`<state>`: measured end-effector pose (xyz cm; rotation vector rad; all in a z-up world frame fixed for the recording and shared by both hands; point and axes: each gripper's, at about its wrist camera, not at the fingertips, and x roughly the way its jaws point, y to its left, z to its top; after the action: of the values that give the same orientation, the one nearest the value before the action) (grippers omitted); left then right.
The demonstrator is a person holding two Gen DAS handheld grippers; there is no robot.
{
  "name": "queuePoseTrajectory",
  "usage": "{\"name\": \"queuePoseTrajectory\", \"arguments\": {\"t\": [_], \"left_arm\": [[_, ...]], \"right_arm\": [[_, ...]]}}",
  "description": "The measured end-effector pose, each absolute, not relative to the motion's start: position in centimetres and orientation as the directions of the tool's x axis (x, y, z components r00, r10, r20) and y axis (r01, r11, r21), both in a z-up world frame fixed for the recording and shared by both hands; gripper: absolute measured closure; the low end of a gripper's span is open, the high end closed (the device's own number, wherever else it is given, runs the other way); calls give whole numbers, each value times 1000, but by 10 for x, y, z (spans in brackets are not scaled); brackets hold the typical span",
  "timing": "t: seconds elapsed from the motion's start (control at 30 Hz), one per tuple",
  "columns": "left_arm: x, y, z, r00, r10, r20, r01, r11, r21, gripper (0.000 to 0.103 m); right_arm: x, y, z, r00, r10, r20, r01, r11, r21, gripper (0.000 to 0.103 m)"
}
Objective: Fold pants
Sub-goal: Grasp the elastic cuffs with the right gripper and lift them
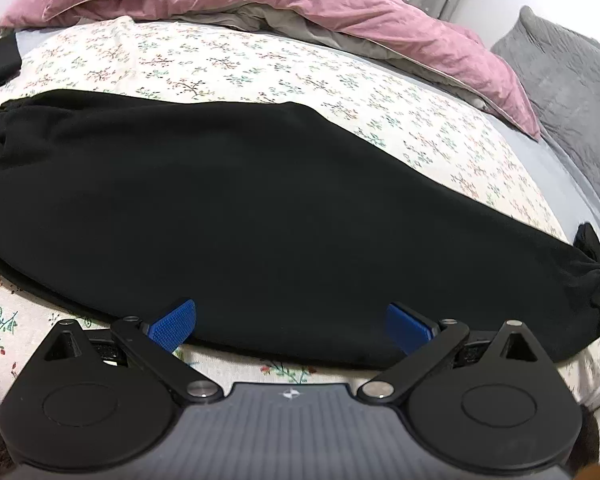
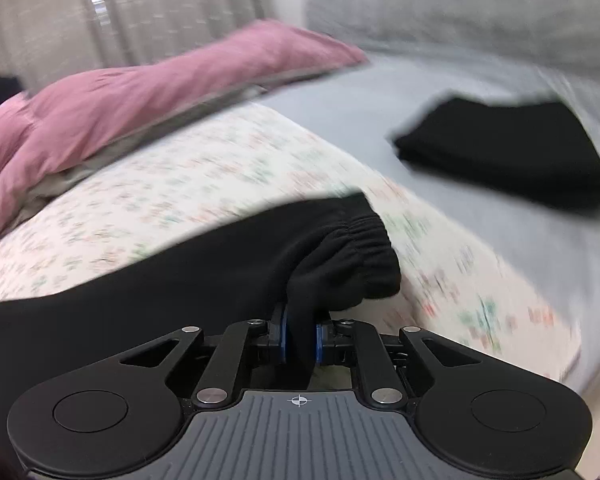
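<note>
Left-wrist view shows the left gripper point(image 1: 291, 326) tilted down over the near edge of the black pants point(image 1: 260, 208), jaws spread wide, blue pads point(image 1: 174, 326) just at the hem and gripping nothing. The pants lie flat across the floral sheet point(image 1: 260, 68). Right-wrist view shows the right gripper point(image 2: 300, 344) angled down, its jaws pinching a bunch of the pants near the elastic cuff point(image 2: 364, 240). A folded black garment point(image 2: 504, 160) lies well apart; a pink duvet point(image 2: 140, 92) lies behind.
</note>
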<state>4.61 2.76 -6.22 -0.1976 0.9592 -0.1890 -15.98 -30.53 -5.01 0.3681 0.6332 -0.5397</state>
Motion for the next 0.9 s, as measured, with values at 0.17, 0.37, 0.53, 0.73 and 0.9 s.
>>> {"name": "queuePoseTrajectory", "arguments": {"t": [0.17,0.37,0.53,0.73,0.9], "left_arm": [[57,29,-65,551,-318,-772,58,937,-345,0],[67,25,-70,523,-472,-709,88,858,-506,0],[72,31,-82,508,-563,-652,59,778,-626,0],[77,42,-100,468,-672,-574,-1,649,-761,8],[83,37,-105,426,-726,-539,-8,593,-805,12]], "right_arm": [[-133,-264,-14,743,-306,-596,429,900,72,91],[-92,-187,5,792,-166,-587,169,984,-51,92],[-69,-119,-7,773,-54,-631,-68,984,-168,93],[-61,-65,-49,678,23,-734,-241,951,-193,89],[-70,-45,-63,613,36,-789,-326,921,-211,72]]}}
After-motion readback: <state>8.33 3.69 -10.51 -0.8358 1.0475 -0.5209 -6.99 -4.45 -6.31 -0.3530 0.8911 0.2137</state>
